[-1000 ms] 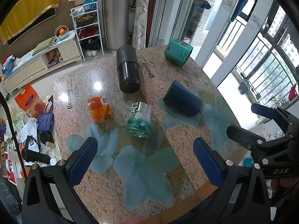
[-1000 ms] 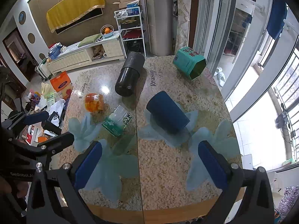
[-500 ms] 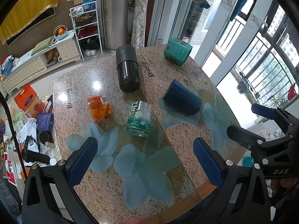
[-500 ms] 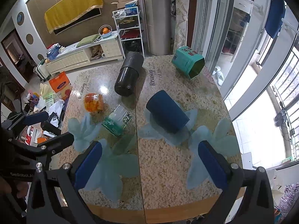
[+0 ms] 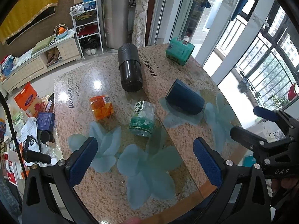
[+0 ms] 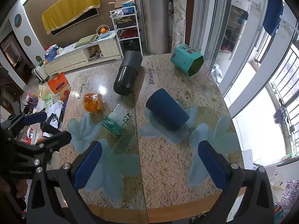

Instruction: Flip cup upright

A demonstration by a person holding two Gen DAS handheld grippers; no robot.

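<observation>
A dark blue cup (image 5: 184, 99) lies on its side on the granite table (image 5: 177, 141), also in the right wrist view (image 6: 167, 110). A clear cup with a green label (image 5: 143, 118) lies on its side nearer the middle, also in the right wrist view (image 6: 118, 120). An orange cup (image 5: 101, 107) lies to its left, also in the right wrist view (image 6: 92, 102). My left gripper (image 5: 145, 162) is open and empty above the table's near edge. My right gripper (image 6: 149, 165) is open and empty, also near that edge.
A black cylinder (image 5: 129, 70) lies on its side at the far middle. A teal hexagonal container (image 6: 186, 60) lies tipped at the far right corner. Cluttered floor with boxes lies left of the table (image 5: 28, 115). Windows run along the right.
Both views have shifted only slightly; the grippers stay open and the objects have not moved.
</observation>
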